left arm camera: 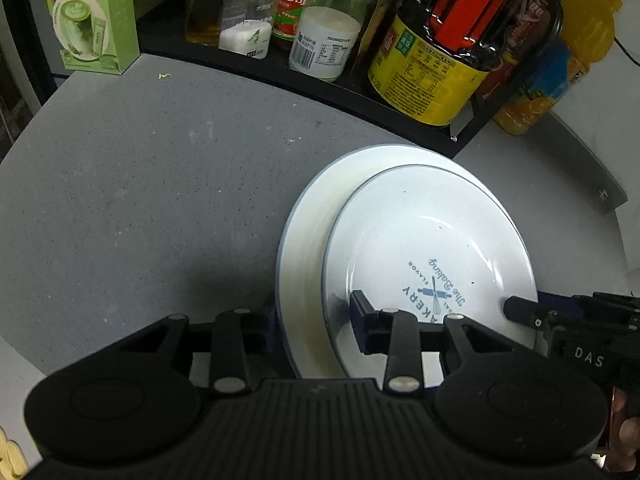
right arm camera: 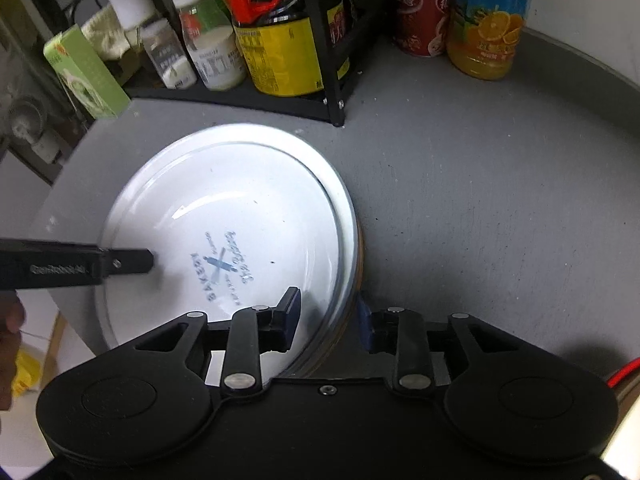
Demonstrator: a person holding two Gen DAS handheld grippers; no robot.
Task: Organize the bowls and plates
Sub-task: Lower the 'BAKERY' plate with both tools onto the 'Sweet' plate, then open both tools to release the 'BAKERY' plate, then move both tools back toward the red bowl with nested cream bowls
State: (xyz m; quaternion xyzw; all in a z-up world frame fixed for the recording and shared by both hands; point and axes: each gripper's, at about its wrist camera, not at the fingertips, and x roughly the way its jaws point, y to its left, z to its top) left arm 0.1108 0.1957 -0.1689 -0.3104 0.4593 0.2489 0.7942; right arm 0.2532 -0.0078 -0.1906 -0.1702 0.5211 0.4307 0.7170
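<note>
White plates [left arm camera: 432,240] sit stacked, both open grippers, left gripper [left arm camera: 316,320] and right gripper [right arm camera: 328,316], straddling opposite rims.

Two stacked plates [left arm camera: 432,240], two grippers [left arm camera: 316,320]

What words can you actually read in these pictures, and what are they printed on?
"The Baking", "BAKERY", "FLAVOR": upper white printed plate.
"DAS": black right claw body.
"GenRobot.AI": black left claw finger; blurred, so uncertain.
Bottle, jar and green carton labels: Chinese print, too small.
</note>
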